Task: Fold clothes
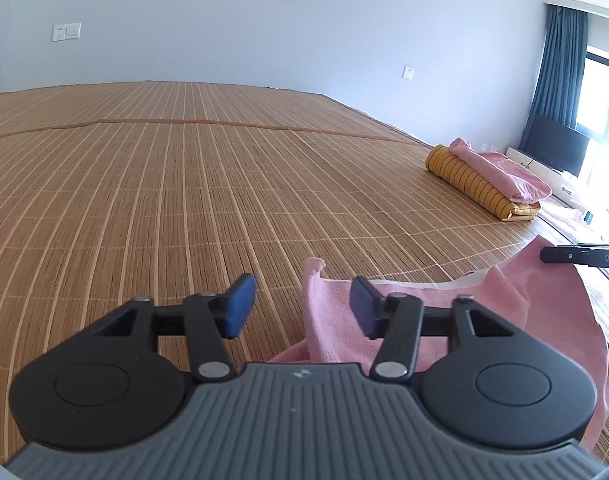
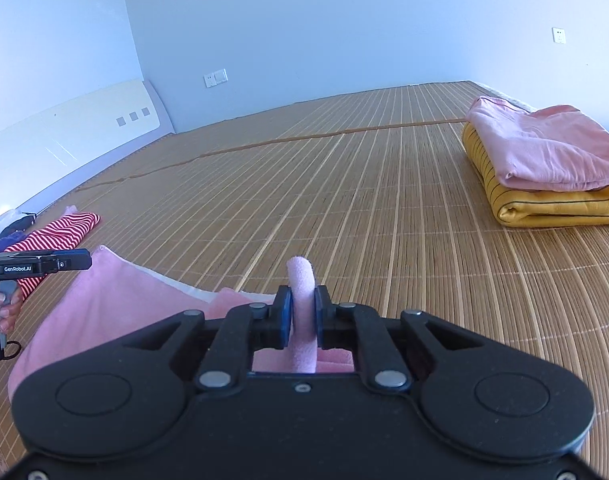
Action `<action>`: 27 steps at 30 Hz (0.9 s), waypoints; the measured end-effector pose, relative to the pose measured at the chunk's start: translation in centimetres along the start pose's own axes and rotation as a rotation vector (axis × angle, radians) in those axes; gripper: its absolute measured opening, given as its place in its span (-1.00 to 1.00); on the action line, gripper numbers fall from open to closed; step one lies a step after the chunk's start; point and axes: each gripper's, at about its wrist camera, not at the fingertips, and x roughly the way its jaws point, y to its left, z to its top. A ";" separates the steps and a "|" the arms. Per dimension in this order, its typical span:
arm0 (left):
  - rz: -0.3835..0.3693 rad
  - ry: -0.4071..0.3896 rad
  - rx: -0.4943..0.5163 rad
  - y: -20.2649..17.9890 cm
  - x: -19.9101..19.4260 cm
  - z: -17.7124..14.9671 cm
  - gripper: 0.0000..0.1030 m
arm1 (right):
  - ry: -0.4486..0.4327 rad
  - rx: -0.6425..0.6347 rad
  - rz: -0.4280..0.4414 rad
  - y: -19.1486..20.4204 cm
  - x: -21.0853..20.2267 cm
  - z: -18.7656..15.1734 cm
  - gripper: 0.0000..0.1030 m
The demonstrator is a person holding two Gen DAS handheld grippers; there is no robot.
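Note:
A pink cloth point(image 1: 524, 300) lies on the bamboo mat point(image 1: 224, 184) at its near edge. One corner of it stands up between the blue pads of my left gripper point(image 1: 302, 307), which is open; the corner rests close to the right pad point(image 1: 364, 308). In the right wrist view, my right gripper point(image 2: 302, 312) is shut on a raised fold of the same pink cloth point(image 2: 104, 300). Each gripper shows at the edge of the other's view: the right gripper point(image 1: 584, 256) and the left gripper point(image 2: 44, 264), with a hand on its handle.
A folded stack, a pink garment on a yellow striped one point(image 2: 544, 168), sits on the mat to the right point(image 1: 484, 184). A red-and-white striped garment point(image 2: 60, 232) lies at the left by a white headboard point(image 2: 64, 128). A blue curtain point(image 1: 560, 72) hangs beyond the mat.

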 end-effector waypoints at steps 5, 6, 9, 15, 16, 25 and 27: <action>-0.031 0.090 0.019 -0.8 3.4 -0.1 0.26 | 0.032 0.029 0.006 -0.7 1.3 -0.1 -0.38; -0.025 0.106 0.019 -1.0 3.9 -0.2 0.06 | 0.039 0.037 0.006 -0.9 1.6 -0.1 -0.36; -0.054 0.124 -0.077 -0.1 4.6 -0.6 -0.74 | 0.067 0.045 0.000 -1.2 2.4 -0.3 -0.30; -0.014 -0.003 -0.049 0.1 1.5 0.6 -0.89 | 0.022 0.025 -0.015 -0.9 2.0 -0.2 -0.86; -0.010 -0.024 -0.041 0.0 0.7 1.0 -0.89 | -0.001 0.014 -0.009 -0.6 1.5 0.1 -0.86; 0.024 -0.166 0.080 -2.2 -7.0 2.2 -0.89 | -0.195 -0.040 0.079 2.3 -4.7 1.7 -0.85; 0.032 -0.173 0.078 -1.9 -7.8 2.3 -0.89 | -0.198 -0.006 0.102 2.0 -4.6 2.0 -0.85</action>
